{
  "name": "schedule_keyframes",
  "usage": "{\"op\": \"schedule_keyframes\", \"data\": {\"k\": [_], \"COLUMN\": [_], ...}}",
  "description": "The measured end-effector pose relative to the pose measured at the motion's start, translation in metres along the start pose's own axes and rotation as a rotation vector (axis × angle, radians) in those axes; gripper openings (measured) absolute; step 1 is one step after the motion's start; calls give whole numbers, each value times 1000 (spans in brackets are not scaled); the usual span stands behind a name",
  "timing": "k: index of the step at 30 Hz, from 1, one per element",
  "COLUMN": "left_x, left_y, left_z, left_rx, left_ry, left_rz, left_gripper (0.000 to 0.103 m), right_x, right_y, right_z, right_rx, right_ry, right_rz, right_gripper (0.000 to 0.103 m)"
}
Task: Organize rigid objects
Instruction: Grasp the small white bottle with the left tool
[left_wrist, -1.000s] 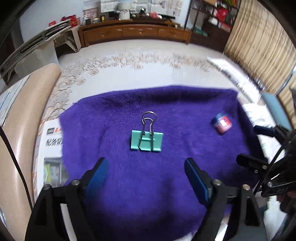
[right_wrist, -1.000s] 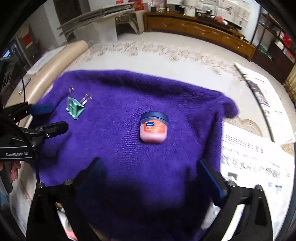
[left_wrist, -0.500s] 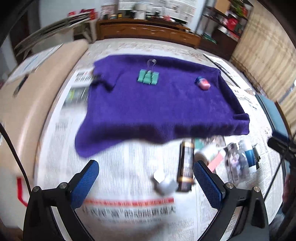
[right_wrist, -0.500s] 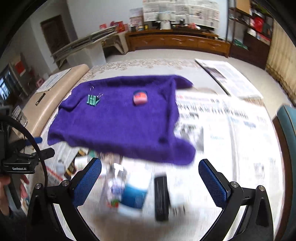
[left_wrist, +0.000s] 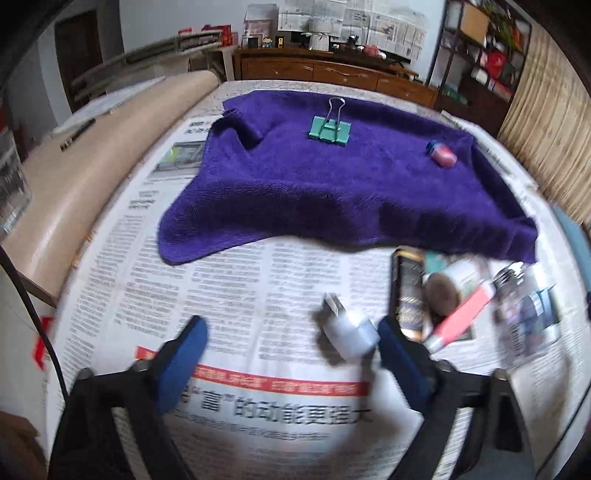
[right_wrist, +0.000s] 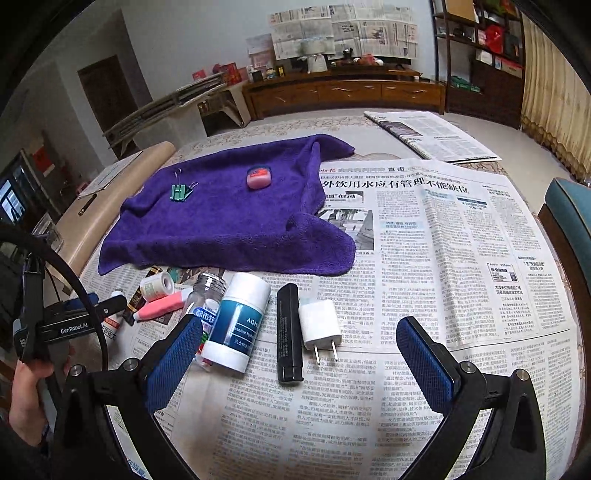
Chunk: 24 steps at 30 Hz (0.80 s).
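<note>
So, left gripper (left_wrist: 291, 339) jaws closing w/ nothing pinched; white plug (left_wrist: 349, 328) sits just inside its right pad. Right gripper (right_wrist: 299, 350) jaws wide apart over white charger (right_wrist: 319, 325) & black bar (right_wrist: 289, 332). Far off on purple towel (right_wrist: 221, 221): green clip (right_wrist: 180, 192), pink jar (right_wrist: 259, 178).

The left gripper (left_wrist: 291, 334) points steeply down, its blue-padded fingers (left_wrist: 186, 345) spread wide but closing, with nothing pressed between the pads. The right gripper (right_wrist: 299, 345) is also angled downward with its jaws standing wide apart, its textured blue pads (right_wrist: 424, 363) gripping nothing. In the right wrist view, the person's left hand (right_wrist: 27, 387) wraps around the handle of the left gripper at the left edge.
</note>
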<state>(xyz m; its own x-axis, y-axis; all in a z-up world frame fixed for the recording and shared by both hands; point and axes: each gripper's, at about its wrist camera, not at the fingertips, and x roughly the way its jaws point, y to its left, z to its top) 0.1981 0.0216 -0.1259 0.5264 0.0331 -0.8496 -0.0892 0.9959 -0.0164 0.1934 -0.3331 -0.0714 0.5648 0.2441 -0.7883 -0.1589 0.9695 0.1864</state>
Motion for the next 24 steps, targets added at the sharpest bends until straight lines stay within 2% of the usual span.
{"op": "schedule_keyframes", "data": {"k": [2,9,11,13,15,18,24], "left_x": [-2,-2,-3,-5,-6,-8,-10], "left_y": [2,1,0,-1,-2,-5,-2], "left_z": [-3,-4,-4,-3,-4,-6,-7], "left_rx": [10,58,70,77,96,129,111], "left_ry": [-25,-82,-92,-101,-106,-107,-99], "left_rz": [14,-45,-46,-62,-70,-79,-115], "left_gripper": [80,77,70,50,42,23,23], "right_x": [1,3,3,4,6,9,14], "right_y": [-2,-5,-6,-6,-6,-6,-7], "right_z": [-1,-4,-5,-5,-6,-9,-11], "right_rx": [5,-2,3,3,-1,-6,-34], "right_ry": [9,24,28,32,39,55,70], "right_rz": [7,4,2,3,-3,-10,-60], "right_gripper": [103,103,103,103,103,103,103]}}
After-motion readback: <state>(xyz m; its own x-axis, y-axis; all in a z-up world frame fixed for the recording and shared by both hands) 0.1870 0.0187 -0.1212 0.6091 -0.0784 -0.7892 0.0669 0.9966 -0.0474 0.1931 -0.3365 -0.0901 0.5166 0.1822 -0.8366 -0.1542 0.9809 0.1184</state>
